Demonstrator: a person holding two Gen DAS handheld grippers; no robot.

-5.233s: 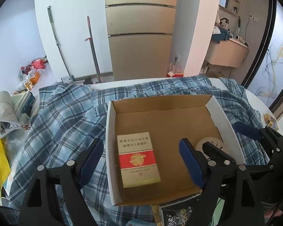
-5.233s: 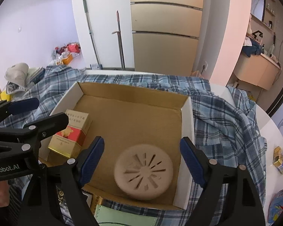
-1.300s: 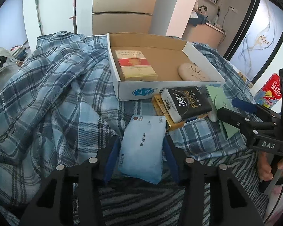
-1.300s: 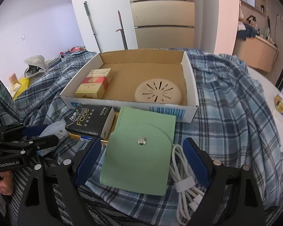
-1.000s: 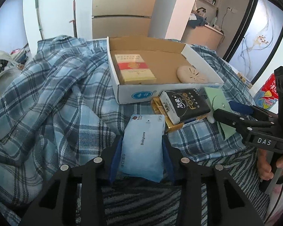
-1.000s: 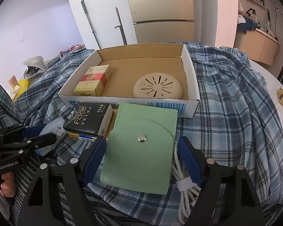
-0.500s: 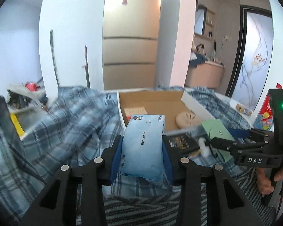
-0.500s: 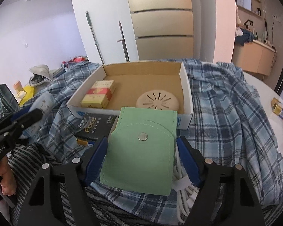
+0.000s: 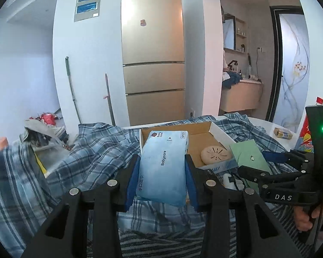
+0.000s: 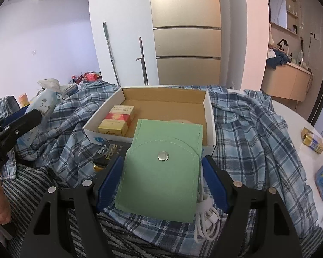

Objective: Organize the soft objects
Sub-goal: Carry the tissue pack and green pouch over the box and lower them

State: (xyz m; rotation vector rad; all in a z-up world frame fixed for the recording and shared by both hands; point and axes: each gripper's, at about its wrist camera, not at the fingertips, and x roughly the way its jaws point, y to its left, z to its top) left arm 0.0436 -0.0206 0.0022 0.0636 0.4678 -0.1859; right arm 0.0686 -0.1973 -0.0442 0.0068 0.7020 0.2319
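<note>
Both raised: left gripper clamps tissue pack; right gripper clamps green pouch.

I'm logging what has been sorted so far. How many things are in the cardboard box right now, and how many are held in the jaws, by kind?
In the cardboard box:
red and gold pack: 1
round beige vented disc: 1
Held:
blue wipes pack, left gripper: 1
green snap pouch, right gripper: 1
Total: 4
</note>
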